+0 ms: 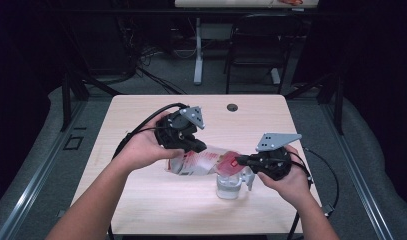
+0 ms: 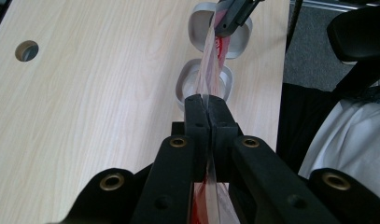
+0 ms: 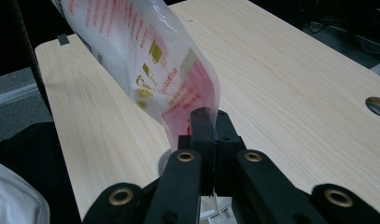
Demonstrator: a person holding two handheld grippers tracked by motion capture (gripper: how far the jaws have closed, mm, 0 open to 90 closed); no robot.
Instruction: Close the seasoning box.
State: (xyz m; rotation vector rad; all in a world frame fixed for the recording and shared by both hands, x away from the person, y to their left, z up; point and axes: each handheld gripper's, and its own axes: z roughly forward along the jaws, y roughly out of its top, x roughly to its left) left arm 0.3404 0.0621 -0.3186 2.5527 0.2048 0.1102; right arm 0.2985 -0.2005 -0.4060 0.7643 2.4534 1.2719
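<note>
A clear plastic pouch [image 1: 201, 162] with red and gold print hangs stretched between both grippers above the light wooden table [image 1: 156, 200]. My left gripper [image 1: 203, 148] is shut on the pouch's left end, and my right gripper [image 1: 237, 161] is shut on its right end. Below the right end stands a clear round container [image 1: 227, 186], with a pale lid-like piece [image 1: 249, 178] beside it. In the left gripper view the left gripper's [image 2: 207, 100] jaws pinch the pouch [image 2: 210, 65] edge-on over the container [image 2: 184, 83]. The right gripper's [image 3: 211, 114] jaws clamp the pouch's [image 3: 150, 51] red corner.
A round cable hole [image 1: 232, 107] lies near the table's far edge. A black chair [image 1: 256, 45] and a desk leg [image 1: 198, 50] stand beyond the table. The table's right edge [image 1: 303, 165] runs close to my right hand. Cables trail from both grippers.
</note>
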